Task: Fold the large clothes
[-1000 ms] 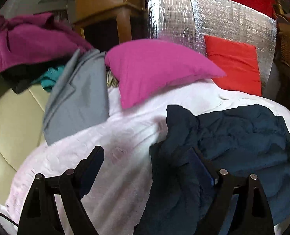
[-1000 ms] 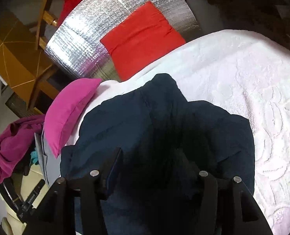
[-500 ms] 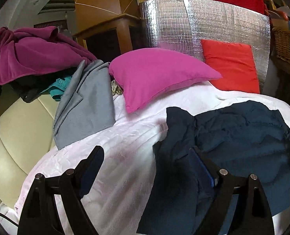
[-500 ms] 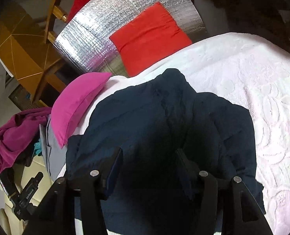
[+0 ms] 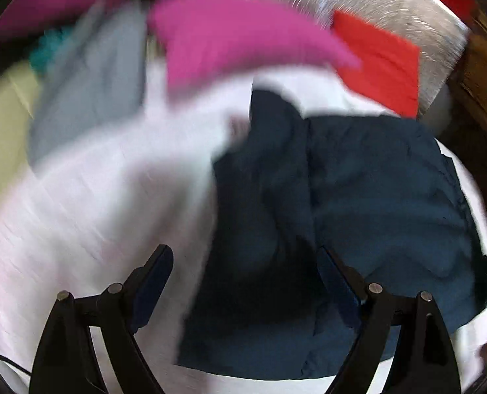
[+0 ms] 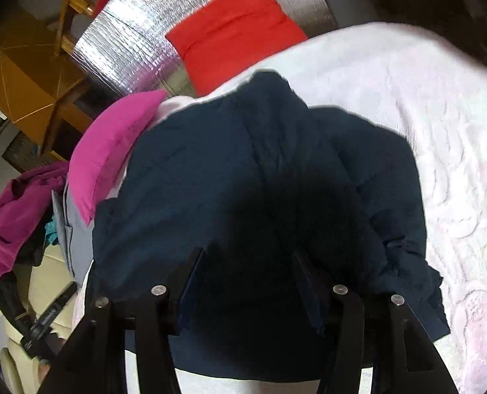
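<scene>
Navy jacket [image 6: 243, 170] lying rumpled on the white bedspread [image 6: 424, 115], directly ahead of and beneath both tools. Right tool [image 6: 246, 282] spread wide above its near hem; left tool [image 5: 243, 282] likewise spread, straddling its left edge. Risk: closing here may pinch bedspread with cloth, dragging both. Pink pillow [image 5: 237, 36] lies beyond.

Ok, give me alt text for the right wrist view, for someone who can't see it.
A crumpled navy garment lies on a white textured bedspread, with the right gripper open just above it, fingers spread. Behind it sit a magenta pillow and a red cushion against a silver foil panel.
</scene>
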The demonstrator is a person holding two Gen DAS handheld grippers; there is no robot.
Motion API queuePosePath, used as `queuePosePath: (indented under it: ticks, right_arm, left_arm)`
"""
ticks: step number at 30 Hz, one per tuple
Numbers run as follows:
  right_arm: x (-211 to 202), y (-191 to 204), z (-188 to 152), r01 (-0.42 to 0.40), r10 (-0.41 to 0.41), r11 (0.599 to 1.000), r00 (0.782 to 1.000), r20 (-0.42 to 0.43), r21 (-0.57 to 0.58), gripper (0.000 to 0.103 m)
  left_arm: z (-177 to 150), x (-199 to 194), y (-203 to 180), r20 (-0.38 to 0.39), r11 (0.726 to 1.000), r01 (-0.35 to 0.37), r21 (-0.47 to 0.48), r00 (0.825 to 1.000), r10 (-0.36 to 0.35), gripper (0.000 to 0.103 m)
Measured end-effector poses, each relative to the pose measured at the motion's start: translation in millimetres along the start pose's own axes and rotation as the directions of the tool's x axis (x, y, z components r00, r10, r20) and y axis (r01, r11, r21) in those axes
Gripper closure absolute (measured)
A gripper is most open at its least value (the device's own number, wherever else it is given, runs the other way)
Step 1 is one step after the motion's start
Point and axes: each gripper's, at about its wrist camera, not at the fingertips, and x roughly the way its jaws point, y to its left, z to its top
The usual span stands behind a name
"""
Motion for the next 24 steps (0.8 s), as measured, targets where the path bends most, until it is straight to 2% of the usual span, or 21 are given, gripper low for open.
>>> queuePosePath:
  ticks: [2, 3, 4, 6, 10, 14, 16, 19, 21, 22, 24]
  right_arm:
    - [-12.3, -8.0, 8.8, -0.054, 0.054, 0.998, 0.998, 0.018, 0.037, 0.045]
    - [-23.8, -17.3, 15.3, -0.08, 0.077, 0.995, 0.995, 0.06, 0.065, 0.043]
    - [-31.5, -24.3, 18.7, -0.081, 0.074, 0.993, 0.993, 0.089, 0.086, 0.036]
    - [-46.0, -47.3, 27.0, -0.08, 0.057, 0.985, 0.987, 0.148, 0.153, 0.03]
    - [-52.8, -89.1, 37.6, -0.07, 0.028, 0.962, 0.987, 0.161, 0.265, 0.029]
    - [-39.3, -118.7, 43.1, -0.102, 0.066, 0.943, 0.99, 0.123, 0.316, 0.025]
    - [-20.8, -131.4, 45.2, -0.129, 0.109, 0.931, 0.991, 0.076, 0.341, 0.024]
    - [0.1, -140.9, 44.8, -0.148, 0.152, 0.924, 0.988, 0.014, 0.351, 0.021]
    - [12.1, -142.7, 44.2, -0.188, 0.201, 0.916, 0.98, 0.002, 0.356, 0.02]
    - [16.3, -140.9, 45.9, -0.222, 0.236, 0.911, 0.972, 0.003, 0.346, 0.017]
    - [20.2, -134.3, 48.0, -0.233, 0.246, 0.918, 0.969, 0.001, 0.32, 0.008]
  left_arm:
    - [3.0, 4.4, 15.0, -0.022, 0.994, 0.066, -0.085, 0.997, -0.068, 0.014]
    - [6.8, 1.3, 24.6, -0.007, 0.985, 0.105, -0.134, 0.994, -0.107, 0.014]
    - [9.6, -1.9, 30.0, 0.01, 0.98, 0.123, -0.155, 0.992, -0.123, 0.014]
    - [15.5, -8.0, 41.0, 0.049, 0.968, 0.162, -0.192, 0.987, -0.155, 0.014]
    - [18.5, 2.4, 60.9, 0.045, 0.919, 0.256, -0.3, 0.966, -0.254, 0.014]
    - [19.7, 22.2, 65.7, 0.001, 0.877, 0.312, -0.366, 0.942, -0.335, 0.013]
    - [20.6, 33.8, 65.2, -0.034, 0.853, 0.351, -0.386, 0.919, -0.393, 0.013]
    - [19.9, 46.6, 55.3, -0.096, 0.847, 0.371, -0.38, 0.895, -0.435, 0.013]
    - [22.6, 53.1, 52.1, -0.123, 0.844, 0.384, -0.374, 0.882, -0.455, 0.013]
    - [22.6, 56.4, 50.1, -0.134, 0.843, 0.388, -0.374, 0.876, -0.463, 0.013]
    - [24.2, 61.7, 47.5, -0.146, 0.842, 0.391, -0.372, 0.871, -0.469, 0.013]
